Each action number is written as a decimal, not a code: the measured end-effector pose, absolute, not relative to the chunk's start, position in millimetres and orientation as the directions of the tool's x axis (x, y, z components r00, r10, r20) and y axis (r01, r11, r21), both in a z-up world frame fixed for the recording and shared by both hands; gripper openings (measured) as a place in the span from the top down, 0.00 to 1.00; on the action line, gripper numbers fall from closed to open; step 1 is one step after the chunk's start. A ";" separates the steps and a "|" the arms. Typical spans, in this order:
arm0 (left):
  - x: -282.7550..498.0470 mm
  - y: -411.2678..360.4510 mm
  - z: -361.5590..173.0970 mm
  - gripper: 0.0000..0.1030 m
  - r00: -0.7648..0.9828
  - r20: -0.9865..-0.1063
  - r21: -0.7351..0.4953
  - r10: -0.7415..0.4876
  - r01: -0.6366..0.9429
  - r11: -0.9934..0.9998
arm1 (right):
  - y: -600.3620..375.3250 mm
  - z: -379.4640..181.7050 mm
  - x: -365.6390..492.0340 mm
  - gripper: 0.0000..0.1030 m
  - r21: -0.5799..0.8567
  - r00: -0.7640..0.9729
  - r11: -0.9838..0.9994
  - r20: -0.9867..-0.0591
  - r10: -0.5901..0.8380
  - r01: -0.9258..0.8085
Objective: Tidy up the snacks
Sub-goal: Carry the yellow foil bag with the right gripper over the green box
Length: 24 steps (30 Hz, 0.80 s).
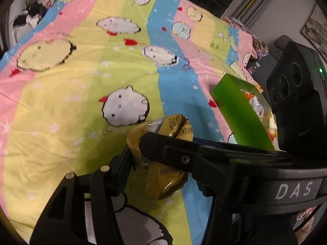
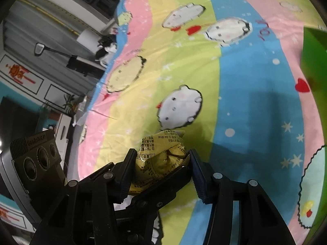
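Note:
A crumpled yellow snack packet [image 1: 163, 159] hangs above a striped cartoon bedsheet [image 1: 61, 122]. Both grippers hold it. In the left wrist view my left gripper [image 1: 159, 163] is shut on the packet, and the right gripper's arm crosses in front of it. In the right wrist view my right gripper [image 2: 161, 163] pinches the same packet [image 2: 161, 155] between its two pads. A green box [image 1: 241, 112] with several snack packets inside stands on the bed at the right; its green wall also shows in the right wrist view [image 2: 314, 61].
The bedsheet [image 2: 245, 81] fills both views. A black and white cat [image 1: 28, 20] lies at the far edge of the bed; it also shows in the right wrist view [image 2: 106, 51]. Furniture and walls lie beyond the bed.

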<state>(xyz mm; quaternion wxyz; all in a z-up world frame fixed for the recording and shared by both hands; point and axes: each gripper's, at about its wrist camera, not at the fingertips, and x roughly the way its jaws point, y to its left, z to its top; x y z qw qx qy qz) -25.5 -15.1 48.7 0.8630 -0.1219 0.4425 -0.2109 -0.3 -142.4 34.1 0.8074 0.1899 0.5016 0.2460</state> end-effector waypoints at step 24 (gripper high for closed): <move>-50.1 -71.2 128.8 0.48 0.624 -0.595 -0.297 -0.506 0.414 0.860 | -195.8 117.7 -46.5 0.48 0.532 0.585 0.813 -0.590 0.557 -0.237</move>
